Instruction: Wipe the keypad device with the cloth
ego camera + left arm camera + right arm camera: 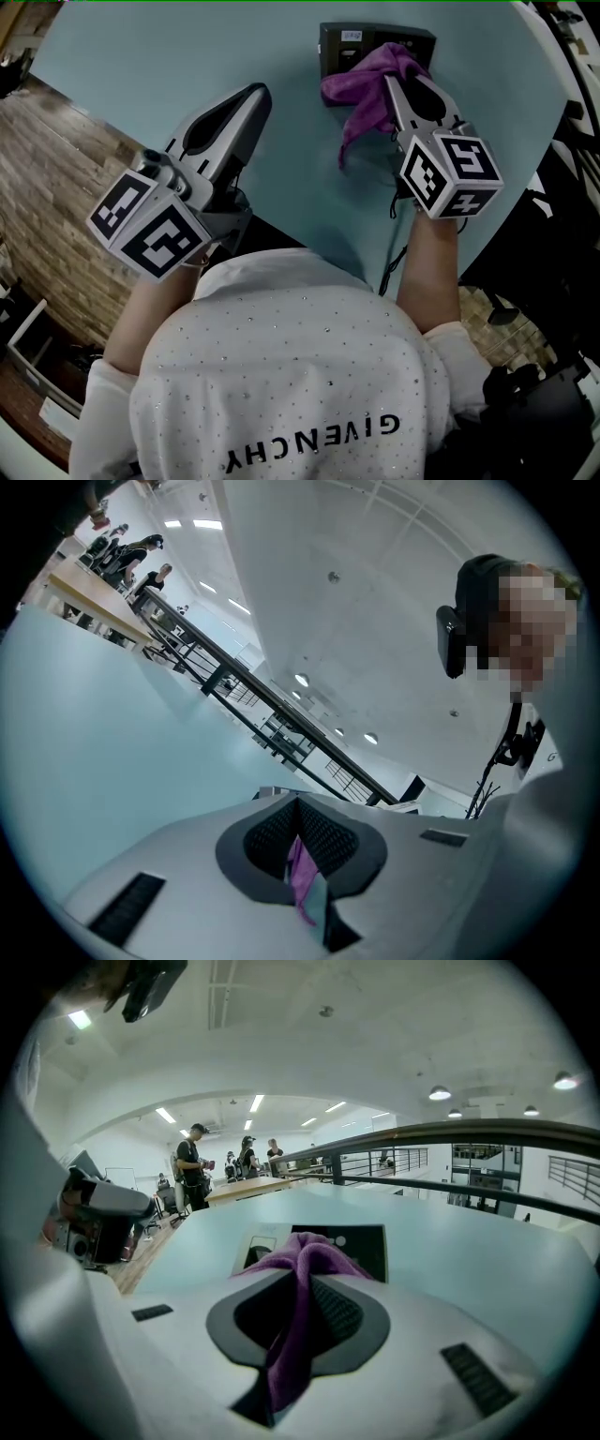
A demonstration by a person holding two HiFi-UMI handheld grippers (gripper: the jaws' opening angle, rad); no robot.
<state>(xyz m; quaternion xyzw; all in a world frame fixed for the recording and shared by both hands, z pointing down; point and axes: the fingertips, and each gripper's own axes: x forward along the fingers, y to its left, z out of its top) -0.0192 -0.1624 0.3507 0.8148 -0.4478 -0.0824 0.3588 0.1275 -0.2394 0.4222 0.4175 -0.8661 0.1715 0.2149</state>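
Plainly, the right hand-held gripper (394,82) is clamped on a narrow fold of the cloth (361,89), which drapes onto the keypad device (339,42) on the far part of the worktop (169,56). With so little pinched, I'd guess a hard stroke could tug the fold free. The loose tail hanging toward the near side might also bunch up instead of wiping. Nothing holds the device, so a push could slide it. The left hand-held gripper (255,96), well apart to the left, has its jaws together, with a purple sliver in the seam that I cannot identify.

The jaws are pale grey moulded plastic with dark ribbed pads. The cloth is soft, purple and crumpled. The device is flat, dark and rectangular. The worktop is smooth, pale blue-green and round-edged.
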